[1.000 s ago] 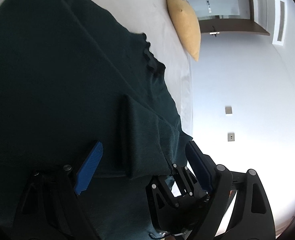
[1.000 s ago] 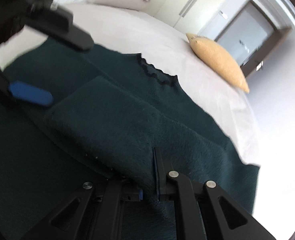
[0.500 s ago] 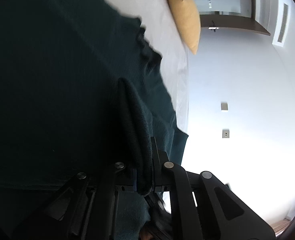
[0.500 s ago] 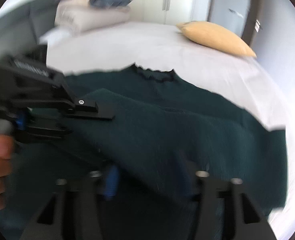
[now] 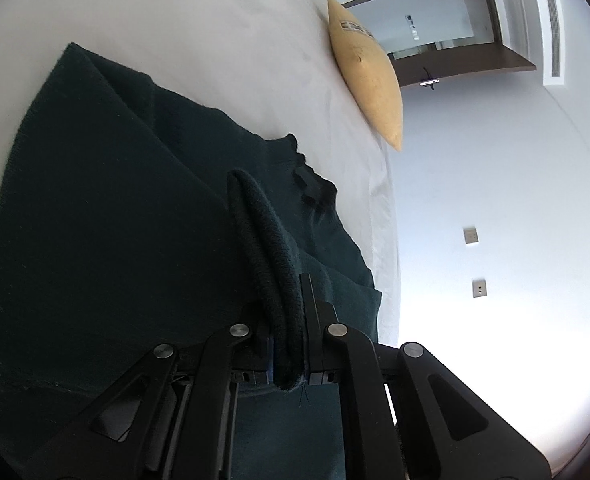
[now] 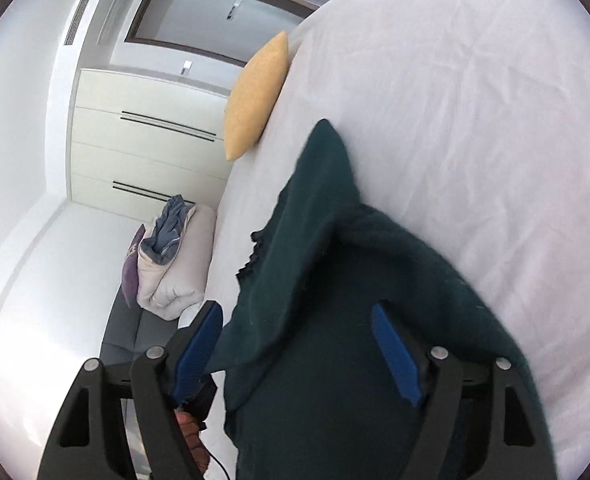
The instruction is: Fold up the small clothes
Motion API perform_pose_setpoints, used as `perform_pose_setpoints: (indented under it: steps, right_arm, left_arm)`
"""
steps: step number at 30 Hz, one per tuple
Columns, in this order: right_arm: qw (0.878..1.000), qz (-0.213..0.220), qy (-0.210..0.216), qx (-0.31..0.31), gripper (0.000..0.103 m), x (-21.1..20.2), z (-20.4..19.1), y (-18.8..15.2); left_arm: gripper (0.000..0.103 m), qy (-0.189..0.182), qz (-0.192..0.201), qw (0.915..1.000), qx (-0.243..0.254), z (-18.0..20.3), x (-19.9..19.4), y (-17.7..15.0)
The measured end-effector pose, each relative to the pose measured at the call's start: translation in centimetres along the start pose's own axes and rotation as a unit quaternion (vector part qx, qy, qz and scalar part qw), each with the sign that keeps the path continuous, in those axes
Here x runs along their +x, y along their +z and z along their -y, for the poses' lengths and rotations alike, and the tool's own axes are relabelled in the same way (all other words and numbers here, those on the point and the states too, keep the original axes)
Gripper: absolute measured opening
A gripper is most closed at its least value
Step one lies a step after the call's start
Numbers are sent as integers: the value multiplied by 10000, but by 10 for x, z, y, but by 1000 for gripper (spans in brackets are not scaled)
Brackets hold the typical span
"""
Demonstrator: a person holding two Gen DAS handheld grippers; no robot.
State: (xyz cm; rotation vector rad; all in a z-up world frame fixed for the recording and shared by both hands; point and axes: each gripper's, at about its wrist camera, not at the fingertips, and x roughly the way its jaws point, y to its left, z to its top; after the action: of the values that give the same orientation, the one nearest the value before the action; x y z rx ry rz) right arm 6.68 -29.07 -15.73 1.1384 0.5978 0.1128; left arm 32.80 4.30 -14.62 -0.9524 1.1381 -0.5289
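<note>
On the white bed, the left claw pinches a sweater fold; the right claw has just been opening, sweater loose between its pads

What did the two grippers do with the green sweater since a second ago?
The left gripper closed on a fold of the dark green sweater and holds it pinched. The right gripper let its bit go; its jaws have just been opening and it rolled sideways. The yellow pillow stayed on the white bed.

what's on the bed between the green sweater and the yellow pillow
Only bare white sheet between the dark green sweater and the yellow pillow; the left wrist view shows it.
</note>
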Motion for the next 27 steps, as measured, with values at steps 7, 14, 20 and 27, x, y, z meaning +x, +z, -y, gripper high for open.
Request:
perform_pose_setpoints:
  steps: [7,14,20,27]
  right_arm:
    - [9921,200,570,1097,81,24,13,27]
    - [9879,91,562,1445,81,42,21,34]
    - [9847,116,636,1616,83,50,22,39]
    - [9873,121,529,1491,83,61,21,43]
  left_arm:
    - [7,102,78,9999,108,-5,-20,6]
    - [7,154,32,9999,21,-23,-17,7]
    - [7,164,133,9998,-59,-31,-21,12]
    - [7,275,45,9996,-103,-46,-17,6]
